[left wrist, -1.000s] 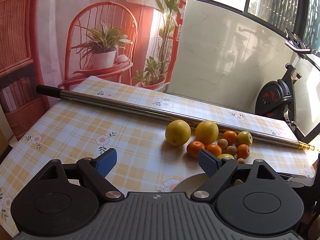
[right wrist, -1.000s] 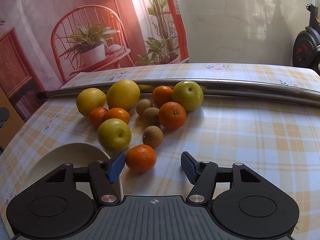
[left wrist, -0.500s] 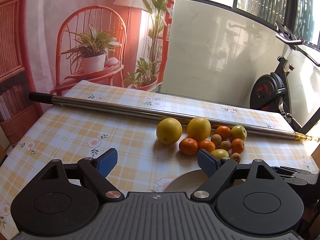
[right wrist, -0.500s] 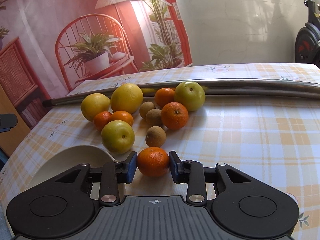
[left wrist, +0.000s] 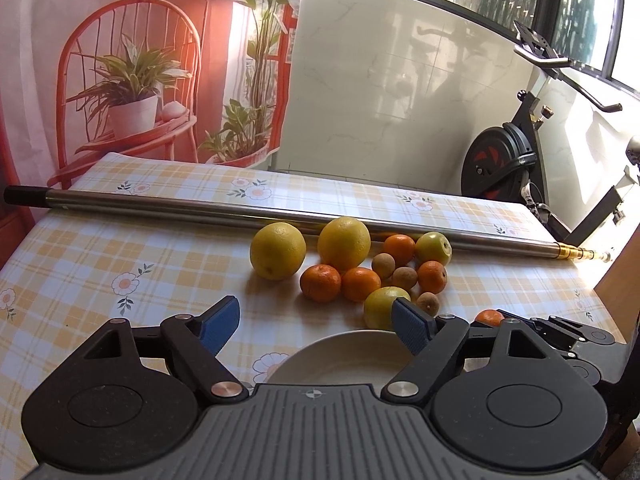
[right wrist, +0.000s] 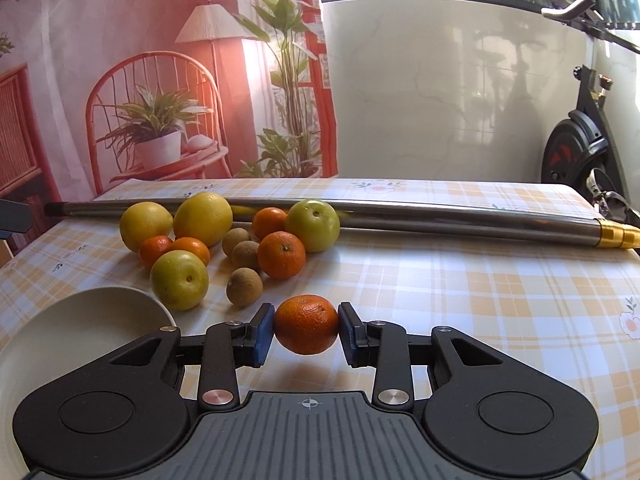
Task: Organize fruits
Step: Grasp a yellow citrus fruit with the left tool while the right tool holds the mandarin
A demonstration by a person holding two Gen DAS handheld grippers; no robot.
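Orange mandarin clamped between the blue pads of the right gripper, raised a little off the checked surface, a shadow beneath, ready for carrying. Just left, white bowl, seemingly empty, the likely destination. Left gripper over that bowl, jaws wide but closing on nothing, probably waiting its turn. Beyond, remaining fruit in one cluster: green apple beside the bowl, small brown fruits, more mandarins, two large yellow citrus. Behind, metal pole laid across, seemingly a stop against rolling.
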